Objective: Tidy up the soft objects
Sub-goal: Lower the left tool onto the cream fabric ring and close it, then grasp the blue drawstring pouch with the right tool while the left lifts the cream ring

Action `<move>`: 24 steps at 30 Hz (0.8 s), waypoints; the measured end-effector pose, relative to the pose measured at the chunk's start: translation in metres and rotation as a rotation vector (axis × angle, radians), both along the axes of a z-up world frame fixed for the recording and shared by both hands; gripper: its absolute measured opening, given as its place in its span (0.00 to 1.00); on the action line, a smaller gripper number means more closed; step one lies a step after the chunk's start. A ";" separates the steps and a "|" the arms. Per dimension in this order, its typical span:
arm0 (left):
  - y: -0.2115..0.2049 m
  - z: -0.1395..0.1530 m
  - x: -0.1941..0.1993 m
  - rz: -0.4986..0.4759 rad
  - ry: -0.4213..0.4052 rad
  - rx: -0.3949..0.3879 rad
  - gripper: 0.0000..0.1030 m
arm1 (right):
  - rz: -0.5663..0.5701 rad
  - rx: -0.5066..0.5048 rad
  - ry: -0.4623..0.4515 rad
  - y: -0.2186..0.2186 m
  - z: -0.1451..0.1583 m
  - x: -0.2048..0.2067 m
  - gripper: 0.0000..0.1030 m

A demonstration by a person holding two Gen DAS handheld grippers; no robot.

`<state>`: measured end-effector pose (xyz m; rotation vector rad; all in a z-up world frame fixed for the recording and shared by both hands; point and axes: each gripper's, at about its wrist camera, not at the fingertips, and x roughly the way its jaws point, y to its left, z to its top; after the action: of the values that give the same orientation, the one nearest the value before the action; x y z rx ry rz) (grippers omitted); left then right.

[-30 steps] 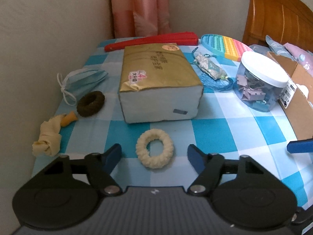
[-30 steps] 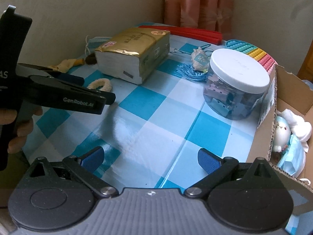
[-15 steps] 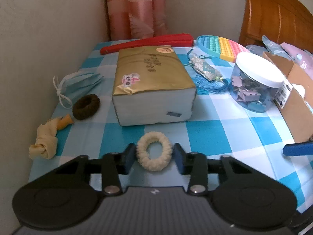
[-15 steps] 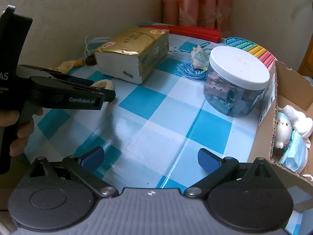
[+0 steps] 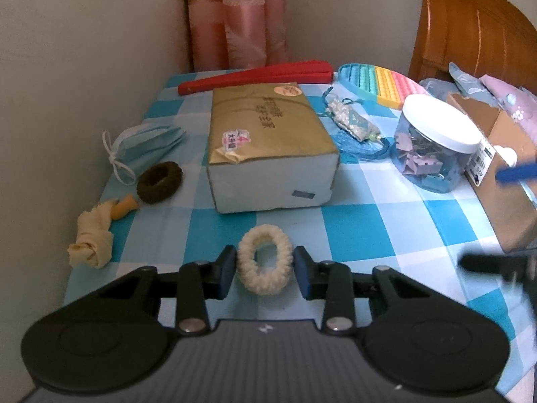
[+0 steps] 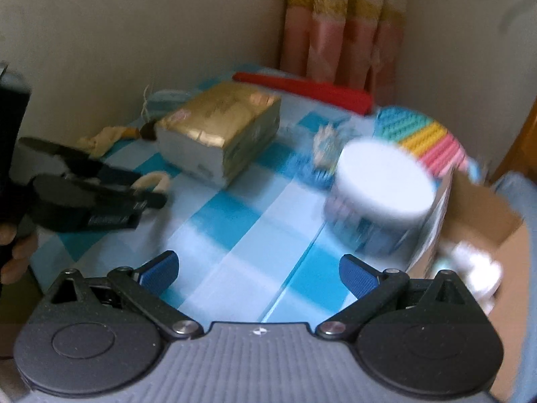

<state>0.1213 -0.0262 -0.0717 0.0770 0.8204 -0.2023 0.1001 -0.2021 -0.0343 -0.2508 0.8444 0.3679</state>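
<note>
Blue pads of my left tool have just been closing around the cream scrunchie, and now they press its two sides while it lies on the checked desk, just before the gold tissue pack. I should lift slowly and straight, because soft fabric can slip out. My right tool stands wide open and holds nothing. Its view is blurred, so the inside of the cardboard box is hard to read.

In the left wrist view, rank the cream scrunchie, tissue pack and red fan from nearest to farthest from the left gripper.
1. Cream scrunchie: between the left gripper's pads.
2. Tissue pack: straight ahead, mid-table.
3. Red fan: behind the pack, at the far edge.
</note>
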 end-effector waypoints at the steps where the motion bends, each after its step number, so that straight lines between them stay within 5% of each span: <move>1: 0.000 0.000 0.000 -0.004 0.003 0.007 0.35 | 0.007 -0.017 -0.013 0.000 0.006 0.005 1.00; 10: -0.002 -0.002 -0.004 -0.029 0.007 -0.001 0.35 | 0.082 -0.097 -0.063 0.006 0.051 0.081 0.99; 24: 0.001 -0.002 -0.003 -0.025 0.016 -0.006 0.35 | 0.060 -0.088 0.237 0.020 0.014 0.212 0.88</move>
<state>0.1179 -0.0252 -0.0737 0.0803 0.8356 -0.2292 0.3119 -0.1824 -0.0204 -0.3192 1.0890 0.4227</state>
